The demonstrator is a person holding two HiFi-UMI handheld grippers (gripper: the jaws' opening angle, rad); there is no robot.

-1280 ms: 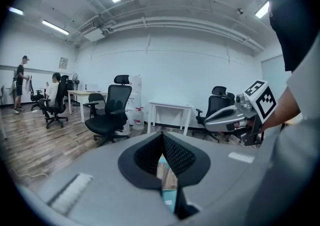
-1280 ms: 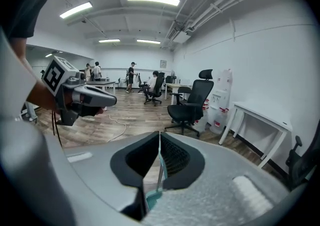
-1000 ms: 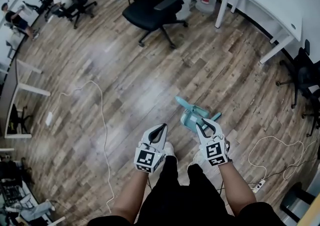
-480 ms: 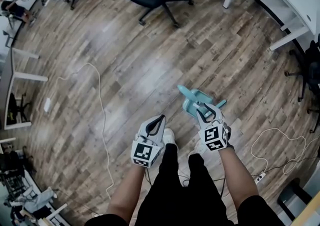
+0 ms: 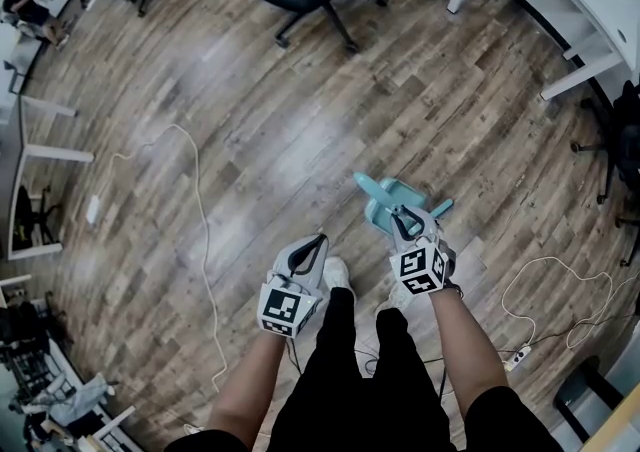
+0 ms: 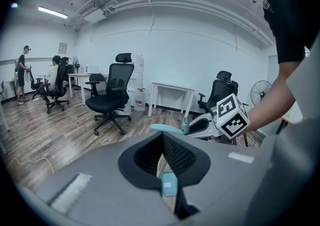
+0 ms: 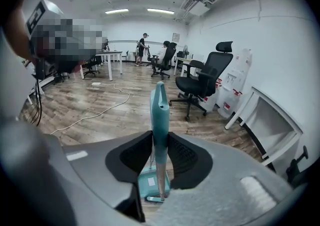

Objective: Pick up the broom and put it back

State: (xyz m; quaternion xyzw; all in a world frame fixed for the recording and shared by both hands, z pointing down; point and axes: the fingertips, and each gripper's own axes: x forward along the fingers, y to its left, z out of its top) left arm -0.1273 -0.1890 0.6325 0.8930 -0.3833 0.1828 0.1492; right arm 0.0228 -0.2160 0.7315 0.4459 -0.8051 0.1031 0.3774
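The broom (image 7: 159, 110) stands upright, its teal handle between my right gripper's (image 7: 160, 142) jaws, which have just been closing and now pinch it (both pads seem to touch). Its foot sits in the dustpan (image 7: 149, 184) on the wooden floor (image 5: 280, 130). My left gripper (image 6: 161, 139) hangs beside, jaws pressed together on nothing.

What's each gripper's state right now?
Left gripper: closed, empty.
Right gripper: has just been closing, now gripping the broom handle.
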